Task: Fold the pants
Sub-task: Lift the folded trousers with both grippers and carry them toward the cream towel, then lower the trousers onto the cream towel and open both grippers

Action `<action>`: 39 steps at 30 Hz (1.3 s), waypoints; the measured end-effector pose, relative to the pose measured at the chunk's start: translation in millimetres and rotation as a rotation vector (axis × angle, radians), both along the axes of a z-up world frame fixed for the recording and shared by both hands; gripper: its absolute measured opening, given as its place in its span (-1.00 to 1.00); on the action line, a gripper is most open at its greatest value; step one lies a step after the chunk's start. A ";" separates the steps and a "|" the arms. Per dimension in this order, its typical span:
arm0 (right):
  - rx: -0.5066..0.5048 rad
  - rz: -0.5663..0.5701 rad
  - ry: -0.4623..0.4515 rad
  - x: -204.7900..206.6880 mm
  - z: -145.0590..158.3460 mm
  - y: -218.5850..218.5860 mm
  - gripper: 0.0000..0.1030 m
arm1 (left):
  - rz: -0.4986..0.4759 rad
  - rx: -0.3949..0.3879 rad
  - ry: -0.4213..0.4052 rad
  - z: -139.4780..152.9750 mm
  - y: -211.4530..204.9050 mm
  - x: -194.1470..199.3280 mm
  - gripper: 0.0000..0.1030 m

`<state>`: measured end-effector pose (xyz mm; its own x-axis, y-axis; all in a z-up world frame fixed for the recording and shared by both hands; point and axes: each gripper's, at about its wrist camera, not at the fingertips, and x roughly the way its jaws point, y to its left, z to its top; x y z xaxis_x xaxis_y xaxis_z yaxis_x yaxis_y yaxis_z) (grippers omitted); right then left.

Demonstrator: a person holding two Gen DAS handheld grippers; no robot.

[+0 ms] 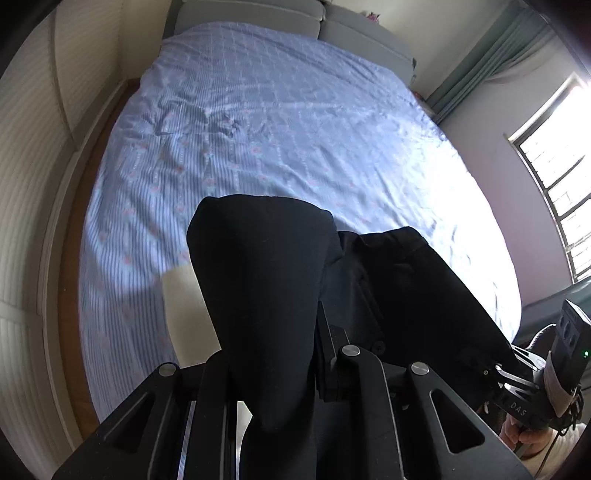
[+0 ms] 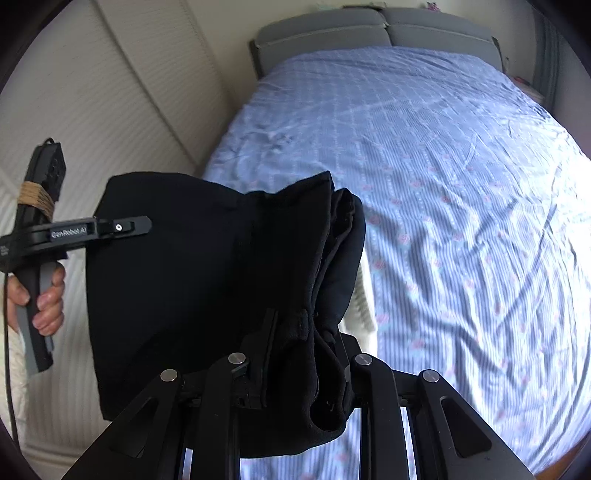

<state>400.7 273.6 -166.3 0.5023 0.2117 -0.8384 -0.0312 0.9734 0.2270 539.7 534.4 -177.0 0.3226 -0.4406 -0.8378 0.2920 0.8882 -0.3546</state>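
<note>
The black pants (image 1: 266,295) hang in the air above the bed, stretched between my two grippers. My left gripper (image 1: 273,354) is shut on one end of the pants, and the cloth drapes over its fingers. My right gripper (image 2: 306,347) is shut on a bunched, folded edge of the pants (image 2: 221,258). The right gripper also shows at the lower right of the left wrist view (image 1: 506,373), clamped on the cloth. The left gripper also shows at the left of the right wrist view (image 2: 144,225), clamped on the cloth. The fingertips are hidden by fabric.
A bed with a blue striped, patterned sheet (image 1: 277,129) lies below and ahead, with a grey headboard (image 2: 376,29) at its far end. A cream wardrobe (image 2: 110,103) stands on the left. A window (image 1: 554,166) with curtains is on the right.
</note>
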 end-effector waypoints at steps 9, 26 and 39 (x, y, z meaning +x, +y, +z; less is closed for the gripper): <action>-0.021 -0.063 0.158 45.6 -81.2 3.1 -0.54 | -0.009 0.141 0.118 -86.1 -4.4 68.0 -0.55; -0.165 -0.158 0.285 15.4 -77.2 -43.7 0.19 | 0.189 0.690 -0.085 -26.6 -14.8 5.3 0.34; -0.150 -0.085 0.020 -104.0 49.6 -141.0 0.66 | 0.236 0.406 -0.238 99.4 -128.2 -197.1 0.92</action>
